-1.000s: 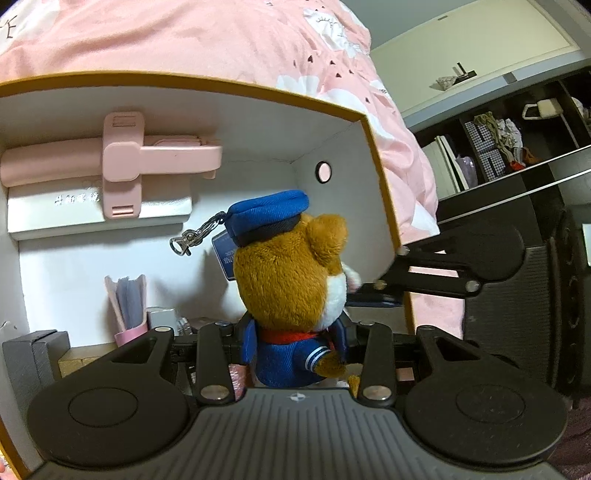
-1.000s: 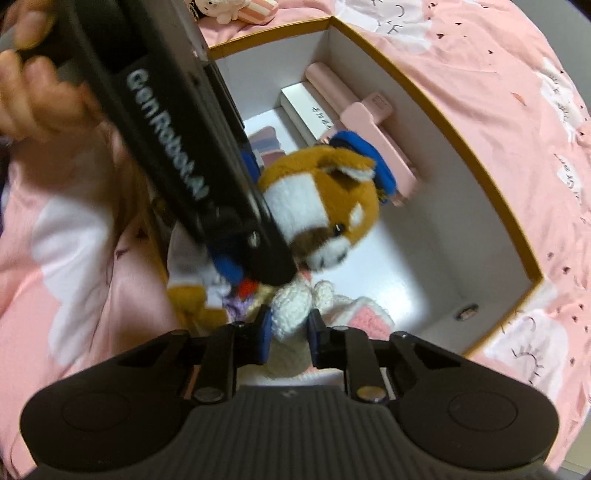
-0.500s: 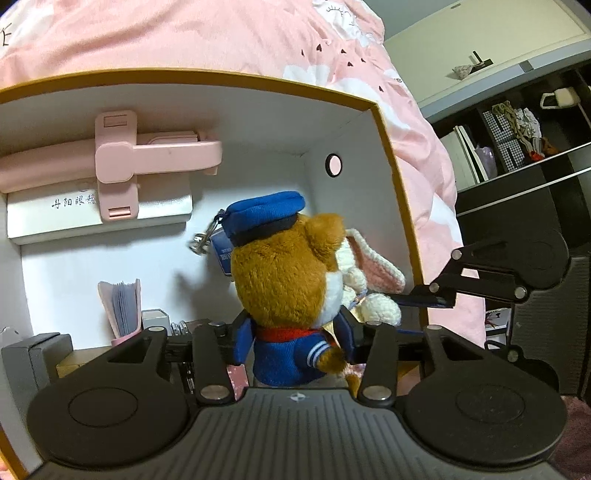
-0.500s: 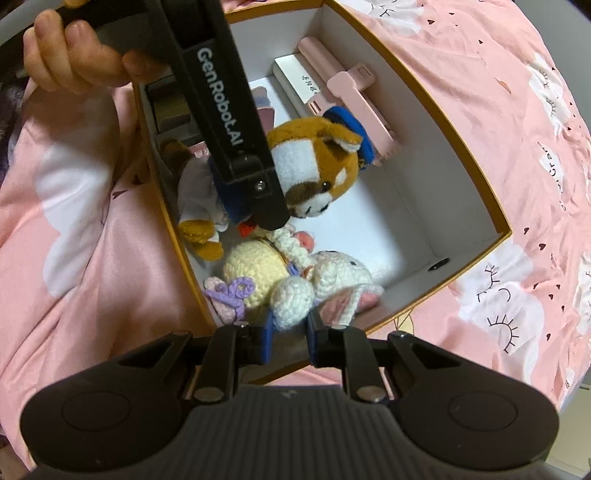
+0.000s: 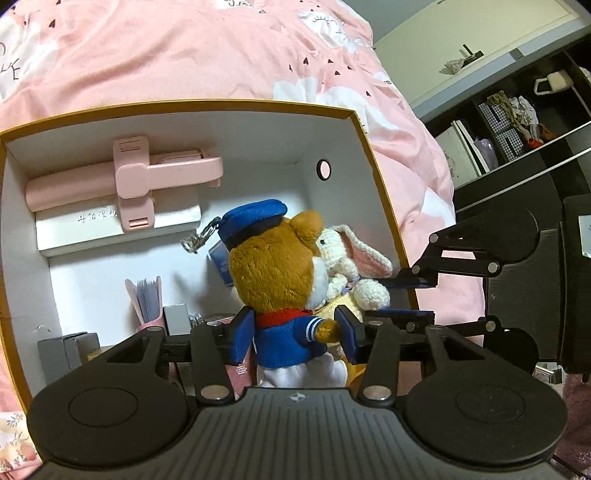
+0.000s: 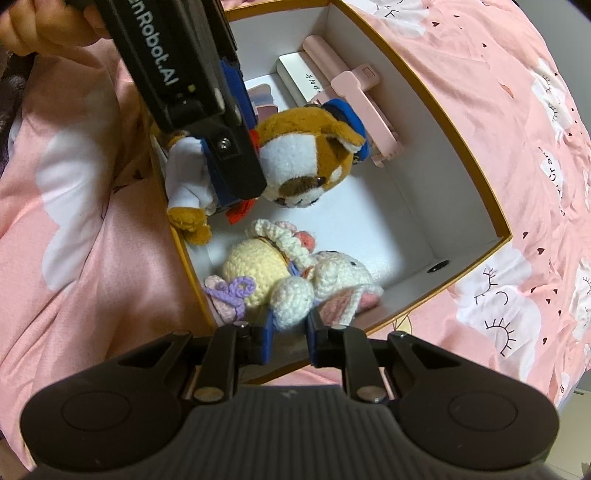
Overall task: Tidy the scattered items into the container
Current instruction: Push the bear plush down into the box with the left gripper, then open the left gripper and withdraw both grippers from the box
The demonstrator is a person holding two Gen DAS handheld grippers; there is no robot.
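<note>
plush dog [image 5: 275, 280]: only its back shows in the left wrist view, face turned away; the gripper body covers its legs there
knitted bunny [image 6: 295, 280]: mostly tucked behind the dog in the left wrist view, just the head and one ear poke out
white flat box [image 5: 118, 229]: has writing on it, way too small to read
person's hand [image 6: 48, 26]: chopped off by the top left corner, only knuckles visible
stuff in the box corner [image 5: 162, 314]: half hidden behind the left gripper's fingers, can't tell what most of it is
shelf clutter [image 5: 513, 110]: too tiny and warped to make out

Pink bedspread [image 5: 184, 55] under open box [image 5: 236, 105].
</note>
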